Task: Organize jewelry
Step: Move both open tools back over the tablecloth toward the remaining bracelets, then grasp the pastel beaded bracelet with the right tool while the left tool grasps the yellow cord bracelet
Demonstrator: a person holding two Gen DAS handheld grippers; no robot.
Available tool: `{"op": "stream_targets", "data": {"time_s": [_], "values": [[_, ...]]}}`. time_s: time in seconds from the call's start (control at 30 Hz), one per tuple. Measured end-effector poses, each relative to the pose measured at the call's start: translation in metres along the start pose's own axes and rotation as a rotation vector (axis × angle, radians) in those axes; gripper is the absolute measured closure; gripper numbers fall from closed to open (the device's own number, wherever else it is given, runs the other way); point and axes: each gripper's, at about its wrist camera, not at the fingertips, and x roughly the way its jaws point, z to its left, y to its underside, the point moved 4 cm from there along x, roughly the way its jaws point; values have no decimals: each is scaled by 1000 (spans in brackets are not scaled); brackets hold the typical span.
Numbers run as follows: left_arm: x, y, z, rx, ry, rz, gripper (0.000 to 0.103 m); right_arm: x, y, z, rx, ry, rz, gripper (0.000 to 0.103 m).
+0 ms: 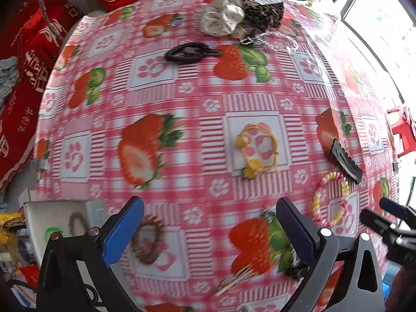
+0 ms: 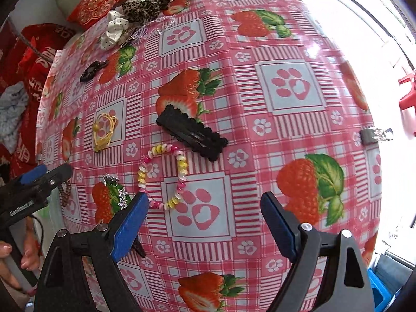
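My left gripper (image 1: 210, 223) is open over the strawberry tablecloth (image 1: 182, 98), with only cloth between its blue pads. A brown bead bracelet (image 1: 148, 239) lies just inside its left finger. Farther off are a yellow cord bracelet (image 1: 260, 148), a black snap clip (image 1: 345, 160) and a pink and yellow spiral band (image 1: 330, 202). My right gripper (image 2: 205, 221) is open too, nothing in it. The spiral band (image 2: 163, 176) lies just beyond its left finger, and the black clip (image 2: 192, 135) sits past that. A silver star piece (image 2: 119, 192) is to the left.
A white box (image 1: 52, 223) with a green item and a brown ring stands at the table's left edge. Scrunchies (image 1: 223, 18), a clear chain and a black hair piece (image 1: 192, 52) lie at the far side. Thin sticks (image 1: 239, 278) lie under the left gripper. A hand (image 2: 15, 257) shows lower left.
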Motion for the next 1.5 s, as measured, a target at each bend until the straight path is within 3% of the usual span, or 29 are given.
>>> {"op": "stream_targets", "data": {"time_s": [0.23,0.4,0.7,0.8,0.87,0.97,1.1,1.17,1.2,1.27,1.5], "values": [[19,-18,-24,19,-6,-3,0,21,-1,14,-10,26,14,14],[35,-30,-34,29,-17,4,6,30,-1,18,-9,54,8,25],[57,-42,-47,47,-27,16,9,41,-2,30,-47,116,-6,29],[57,-45,-54,51,-11,10,19,44,-1,36,-75,164,-17,31],[56,-47,-60,65,-9,8,25,44,1,37,-83,196,-26,40],[55,-48,-69,83,9,5,39,44,2,39,-97,216,-34,45],[53,-50,-78,98,14,-2,76,44,3,43,-136,218,-29,54],[52,-49,-81,105,14,3,88,45,4,46,-146,215,-30,66],[52,-49,-81,106,18,5,91,45,4,48,-150,214,-32,70],[47,-46,-76,102,25,1,91,45,5,53,-158,207,-36,91],[17,-32,-54,98,48,-48,91,32,5,45,-112,141,-57,94]]}}
